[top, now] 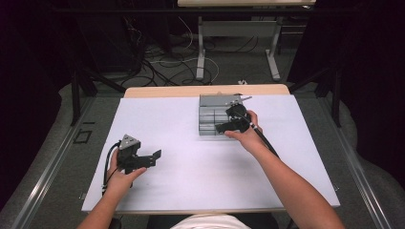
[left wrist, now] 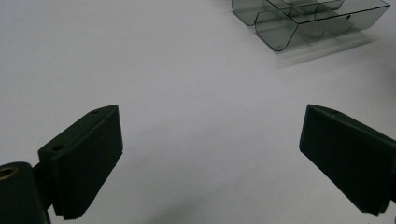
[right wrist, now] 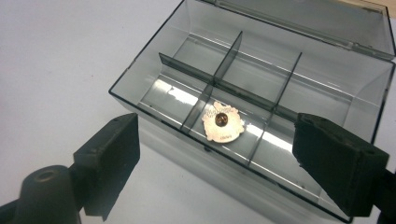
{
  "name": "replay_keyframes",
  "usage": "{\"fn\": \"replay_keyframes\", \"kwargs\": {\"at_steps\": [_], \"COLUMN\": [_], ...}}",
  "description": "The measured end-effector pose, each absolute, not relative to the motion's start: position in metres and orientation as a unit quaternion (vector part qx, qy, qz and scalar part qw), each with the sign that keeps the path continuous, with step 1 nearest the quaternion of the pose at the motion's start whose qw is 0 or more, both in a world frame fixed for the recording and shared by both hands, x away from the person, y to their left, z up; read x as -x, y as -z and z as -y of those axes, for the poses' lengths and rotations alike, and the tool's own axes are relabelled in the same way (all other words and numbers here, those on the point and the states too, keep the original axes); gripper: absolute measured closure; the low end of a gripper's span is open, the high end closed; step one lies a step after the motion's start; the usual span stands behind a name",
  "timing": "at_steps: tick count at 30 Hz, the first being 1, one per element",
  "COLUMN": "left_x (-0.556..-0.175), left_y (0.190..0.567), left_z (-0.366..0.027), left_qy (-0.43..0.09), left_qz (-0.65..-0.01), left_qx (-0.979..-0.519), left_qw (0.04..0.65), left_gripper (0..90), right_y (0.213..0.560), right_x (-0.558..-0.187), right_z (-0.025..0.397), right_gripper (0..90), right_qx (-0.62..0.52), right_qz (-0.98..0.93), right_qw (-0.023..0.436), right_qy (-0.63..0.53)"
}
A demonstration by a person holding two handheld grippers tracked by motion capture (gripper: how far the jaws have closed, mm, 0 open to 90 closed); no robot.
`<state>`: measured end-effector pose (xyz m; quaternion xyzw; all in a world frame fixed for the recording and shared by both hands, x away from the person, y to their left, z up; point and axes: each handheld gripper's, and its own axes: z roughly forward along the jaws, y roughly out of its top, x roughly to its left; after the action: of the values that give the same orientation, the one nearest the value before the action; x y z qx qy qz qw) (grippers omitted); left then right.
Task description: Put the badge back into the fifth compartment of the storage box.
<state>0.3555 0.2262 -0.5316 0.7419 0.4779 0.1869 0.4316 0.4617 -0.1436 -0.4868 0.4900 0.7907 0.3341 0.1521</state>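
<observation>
Right gripper view looked down between the right gripper [right wrist: 215,161], its jaws spread wide and holding nothing, hovering just over the near wall of a clear plastic box [right wrist: 154,116] with its lid open. A small gold pin [right wrist: 223,123] lay flat in the middle compartment of the box's near row, touching neither jaw. On the high view the box [top: 210,117] sat toward the far right of the white table [top: 167,119]. The left gripper [top: 143,160], near left, also stood wide open and empty, with bare table around it.
</observation>
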Motion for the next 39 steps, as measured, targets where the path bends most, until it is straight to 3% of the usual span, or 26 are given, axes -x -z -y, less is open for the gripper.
{"fn": "replay_keyframes", "kwargs": {"at_steps": [10, 39], "left_x": [-0.355, -0.355], "left_y": [0.531, 0.533], "left_z": [-0.226, -0.226], "left_qy": [-0.184, -0.183], "left_qz": [-0.477, -0.483], "left_qx": [-0.745, -0.742], "left_qw": [0.428, 0.427], "left_gripper": [6.3, 6.4], "right_y": [0.488, 0.522], "right_x": [-0.44, -0.374], "right_z": [0.165, 0.224], "right_gripper": [14.4, 0.0], "right_qx": [-0.488, -0.5], "right_qz": [-0.785, -0.769], "right_qw": [0.156, 0.165], "right_qy": [-0.348, -0.363]}}
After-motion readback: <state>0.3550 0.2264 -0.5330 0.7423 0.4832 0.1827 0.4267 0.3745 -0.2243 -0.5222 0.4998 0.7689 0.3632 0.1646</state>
